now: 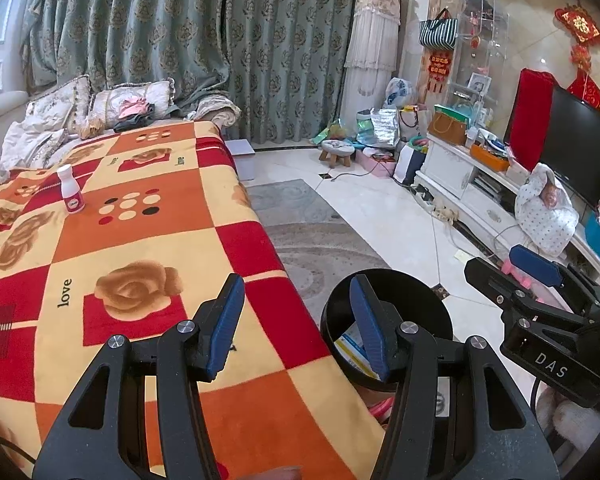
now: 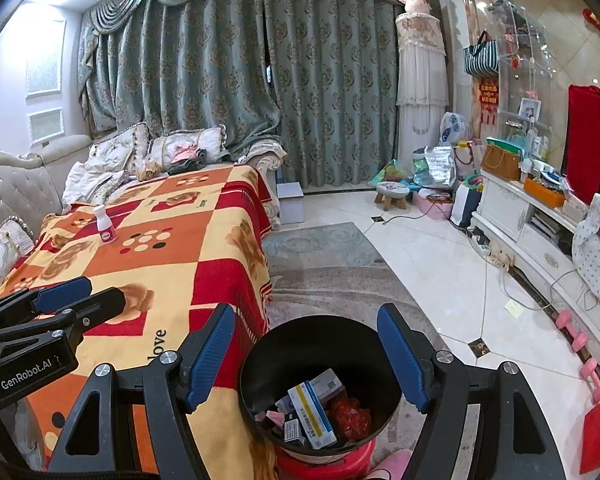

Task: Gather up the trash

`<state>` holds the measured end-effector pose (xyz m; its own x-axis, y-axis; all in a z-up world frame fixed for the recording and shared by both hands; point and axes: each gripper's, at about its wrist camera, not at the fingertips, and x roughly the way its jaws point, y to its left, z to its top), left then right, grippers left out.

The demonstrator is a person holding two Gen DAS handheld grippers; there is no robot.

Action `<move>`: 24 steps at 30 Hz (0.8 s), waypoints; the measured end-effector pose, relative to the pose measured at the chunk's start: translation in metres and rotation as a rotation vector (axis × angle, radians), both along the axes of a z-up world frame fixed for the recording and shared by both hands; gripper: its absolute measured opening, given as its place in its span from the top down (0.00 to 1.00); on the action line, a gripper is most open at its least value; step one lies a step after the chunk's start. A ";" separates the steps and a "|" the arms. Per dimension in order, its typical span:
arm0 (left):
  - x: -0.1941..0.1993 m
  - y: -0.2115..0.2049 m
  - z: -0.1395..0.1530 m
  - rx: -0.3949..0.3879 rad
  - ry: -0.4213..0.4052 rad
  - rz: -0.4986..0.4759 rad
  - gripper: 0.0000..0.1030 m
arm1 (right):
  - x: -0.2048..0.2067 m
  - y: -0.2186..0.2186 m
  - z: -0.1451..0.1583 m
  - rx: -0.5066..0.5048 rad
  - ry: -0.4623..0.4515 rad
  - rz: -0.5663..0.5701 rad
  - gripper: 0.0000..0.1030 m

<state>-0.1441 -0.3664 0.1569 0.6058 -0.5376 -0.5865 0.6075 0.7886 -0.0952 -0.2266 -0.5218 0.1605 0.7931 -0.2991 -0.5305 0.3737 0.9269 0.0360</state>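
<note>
- Left gripper (image 1: 296, 324): jaws stood apart, nothing between the blue pads.
- Right gripper (image 2: 312, 356): jaws apart and empty, above the round black plastic bin (image 2: 260, 344).
- Bin held small cardboard boxes (image 2: 314, 408) and a crumpled red wrapper (image 2: 350, 416).
- White plastic bottle with pink label (image 1: 71, 189) stood upright on the orange-red checked blanket (image 1: 148, 240), well apart from both grippers.

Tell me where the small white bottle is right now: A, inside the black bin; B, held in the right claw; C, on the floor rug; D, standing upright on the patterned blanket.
D: the small white bottle stands upright on the patterned blanket, well away from the black bin and both claws.
</note>
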 end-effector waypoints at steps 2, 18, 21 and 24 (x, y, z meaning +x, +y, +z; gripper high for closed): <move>0.000 0.000 0.000 0.001 0.001 -0.001 0.48 | 0.000 0.000 0.000 0.000 0.002 0.000 0.31; -0.002 -0.002 0.003 0.001 0.001 -0.006 0.48 | 0.000 0.000 -0.001 0.003 0.007 0.001 0.30; -0.003 -0.002 0.003 0.001 0.002 -0.007 0.48 | 0.000 0.000 -0.002 0.004 0.012 0.003 0.30; -0.003 -0.002 0.003 0.002 0.002 -0.007 0.48 | -0.001 -0.002 -0.003 0.004 0.013 0.004 0.30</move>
